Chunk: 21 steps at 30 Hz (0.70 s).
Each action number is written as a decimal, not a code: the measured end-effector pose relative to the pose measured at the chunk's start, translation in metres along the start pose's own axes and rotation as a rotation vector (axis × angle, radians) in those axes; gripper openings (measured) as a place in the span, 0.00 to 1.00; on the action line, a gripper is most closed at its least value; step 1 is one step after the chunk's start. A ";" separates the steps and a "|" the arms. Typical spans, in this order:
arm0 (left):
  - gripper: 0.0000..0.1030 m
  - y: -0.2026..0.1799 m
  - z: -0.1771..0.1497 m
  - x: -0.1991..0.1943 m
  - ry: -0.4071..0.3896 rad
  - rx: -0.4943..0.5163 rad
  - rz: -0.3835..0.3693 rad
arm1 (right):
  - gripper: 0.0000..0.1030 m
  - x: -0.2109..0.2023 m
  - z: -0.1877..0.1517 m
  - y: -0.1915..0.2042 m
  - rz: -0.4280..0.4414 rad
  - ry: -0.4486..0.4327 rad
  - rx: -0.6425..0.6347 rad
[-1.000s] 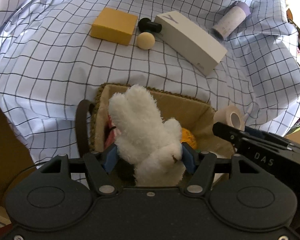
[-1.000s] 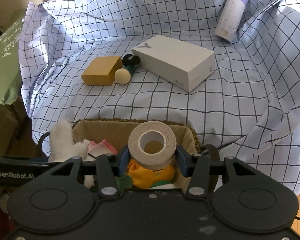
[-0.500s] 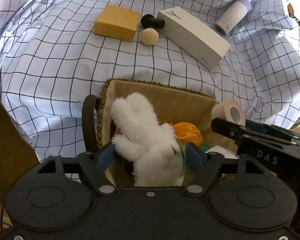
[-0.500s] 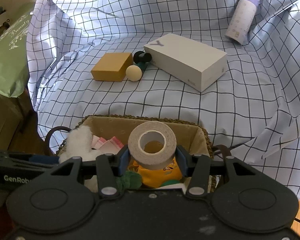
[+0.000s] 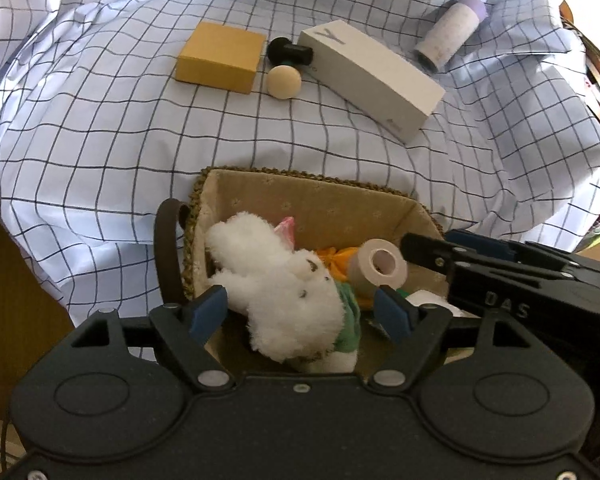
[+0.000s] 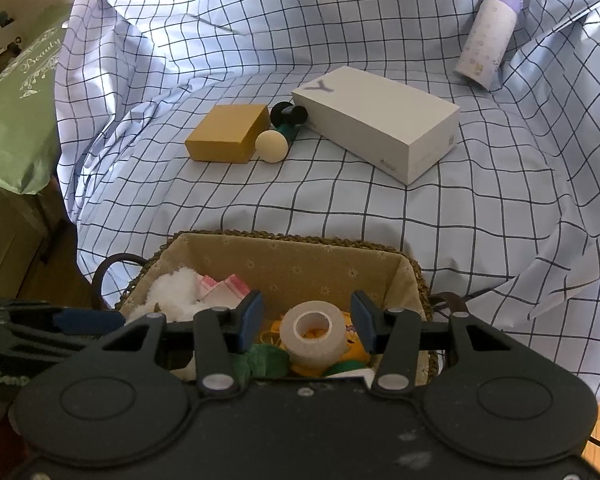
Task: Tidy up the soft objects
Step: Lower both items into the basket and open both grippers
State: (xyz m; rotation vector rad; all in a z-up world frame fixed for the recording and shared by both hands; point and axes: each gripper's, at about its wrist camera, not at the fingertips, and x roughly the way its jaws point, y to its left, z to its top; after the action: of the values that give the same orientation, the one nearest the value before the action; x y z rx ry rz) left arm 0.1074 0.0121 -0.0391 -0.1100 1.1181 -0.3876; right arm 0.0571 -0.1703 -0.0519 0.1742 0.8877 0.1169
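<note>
A woven basket [image 5: 300, 196] [image 6: 284, 256] with a beige lining sits at the near edge of the checked cloth. A white plush rabbit [image 5: 284, 284] [image 6: 172, 294] lies in its left part. A roll of beige tape [image 5: 378, 266] [image 6: 314, 334] rests on orange and green soft items in the middle. My left gripper [image 5: 302, 312] is open above the rabbit, its pads apart from it. My right gripper [image 6: 308, 326] is open above the tape roll, not touching it.
On the cloth beyond the basket lie a yellow box [image 5: 220, 56] [image 6: 228, 134], a cream ball [image 5: 284, 82] [image 6: 271, 146], a black cylinder [image 5: 288, 51], a long white box [image 5: 372, 76] [image 6: 376, 122] and a lilac bottle [image 5: 450, 32] [image 6: 488, 48]. A green bag [image 6: 16, 112] stands left.
Both grippers have opened. The rabbit left the left gripper and the tape roll left the right gripper; both now lie in the basket.
</note>
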 end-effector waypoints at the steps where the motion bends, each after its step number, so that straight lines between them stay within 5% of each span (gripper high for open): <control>1: 0.74 -0.001 0.000 -0.001 -0.003 0.004 -0.003 | 0.47 0.000 0.000 -0.001 0.000 0.002 0.002; 21: 0.74 -0.006 0.003 -0.010 -0.059 0.002 0.012 | 0.49 0.000 -0.005 -0.006 -0.010 0.012 0.034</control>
State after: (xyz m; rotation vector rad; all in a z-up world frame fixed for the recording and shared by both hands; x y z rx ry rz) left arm 0.1045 0.0104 -0.0275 -0.1126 1.0601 -0.3723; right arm 0.0532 -0.1757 -0.0565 0.2015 0.9026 0.0937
